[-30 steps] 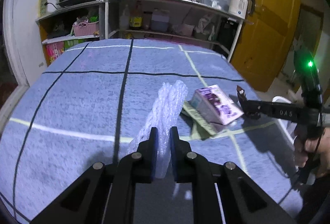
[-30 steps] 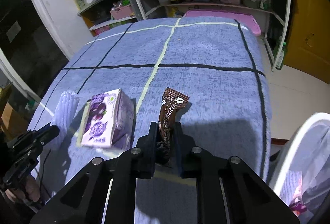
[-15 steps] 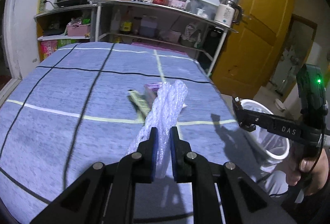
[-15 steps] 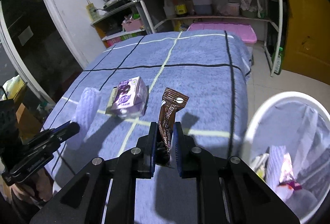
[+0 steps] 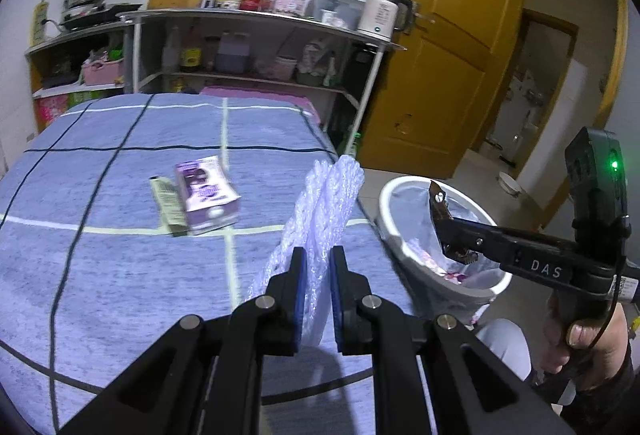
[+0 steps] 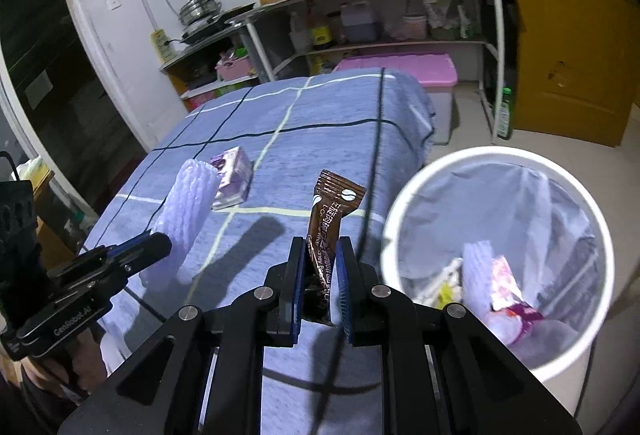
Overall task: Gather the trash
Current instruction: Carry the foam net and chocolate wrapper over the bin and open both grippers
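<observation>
My left gripper is shut on a white foam net sleeve, held above the bed's right edge; the sleeve also shows in the right wrist view. My right gripper is shut on a brown coffee sachet, held upright just left of the white trash bin. In the left wrist view the right gripper hangs over the bin, sachet in its tip. A purple carton lies on the blue bedspread.
The bin is lined with a bag and holds several pieces of trash. A flat paper strip lies beside the carton. Metal shelves with bottles and a kettle stand behind the bed. A pink storage box and a yellow door are at right.
Both grippers swung right, off the bed's middle toward the bin, each still holding its item. The bin has come into close view and the carton has dropped back to the left.
</observation>
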Available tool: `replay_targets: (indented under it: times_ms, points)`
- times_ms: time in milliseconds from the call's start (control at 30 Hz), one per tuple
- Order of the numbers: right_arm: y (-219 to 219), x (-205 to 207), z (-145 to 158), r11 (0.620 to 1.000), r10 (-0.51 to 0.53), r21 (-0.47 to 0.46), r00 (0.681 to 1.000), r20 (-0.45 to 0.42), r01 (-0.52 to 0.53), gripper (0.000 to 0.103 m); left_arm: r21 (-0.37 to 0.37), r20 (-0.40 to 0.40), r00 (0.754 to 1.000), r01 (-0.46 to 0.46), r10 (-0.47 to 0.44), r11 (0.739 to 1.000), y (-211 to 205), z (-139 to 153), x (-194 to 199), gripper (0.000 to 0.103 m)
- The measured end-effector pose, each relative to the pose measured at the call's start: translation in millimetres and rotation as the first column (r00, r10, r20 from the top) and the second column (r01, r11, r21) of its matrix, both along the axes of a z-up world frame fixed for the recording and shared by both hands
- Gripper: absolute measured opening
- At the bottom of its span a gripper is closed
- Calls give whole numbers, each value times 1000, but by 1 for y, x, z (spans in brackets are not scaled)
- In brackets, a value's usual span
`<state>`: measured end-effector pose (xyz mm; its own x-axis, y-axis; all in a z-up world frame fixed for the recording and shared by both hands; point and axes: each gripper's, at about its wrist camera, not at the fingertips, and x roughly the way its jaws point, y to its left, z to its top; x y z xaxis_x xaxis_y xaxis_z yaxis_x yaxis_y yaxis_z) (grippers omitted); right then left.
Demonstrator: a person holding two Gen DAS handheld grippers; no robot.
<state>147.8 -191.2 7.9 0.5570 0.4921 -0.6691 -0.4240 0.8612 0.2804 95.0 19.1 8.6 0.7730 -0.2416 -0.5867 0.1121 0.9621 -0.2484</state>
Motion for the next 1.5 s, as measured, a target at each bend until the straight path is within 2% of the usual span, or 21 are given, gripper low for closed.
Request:
replay_targets:
  times_ms: [400,900,1500]
  points:
    - [-52,-5,-4,996,-93,11,996,-5,93,16,30,-11,994,106,-106,994,-54,1,15,12]
    - [-105,-2,-15,981,-190,22,981,-30,191,16,43,-39,976,217,-215,975,-109,-2,43,12]
    - [-138,16,-42,968,-247,10,963,-112,250,16,36,-112,950,297,-292,954,-151,-25,80,12]
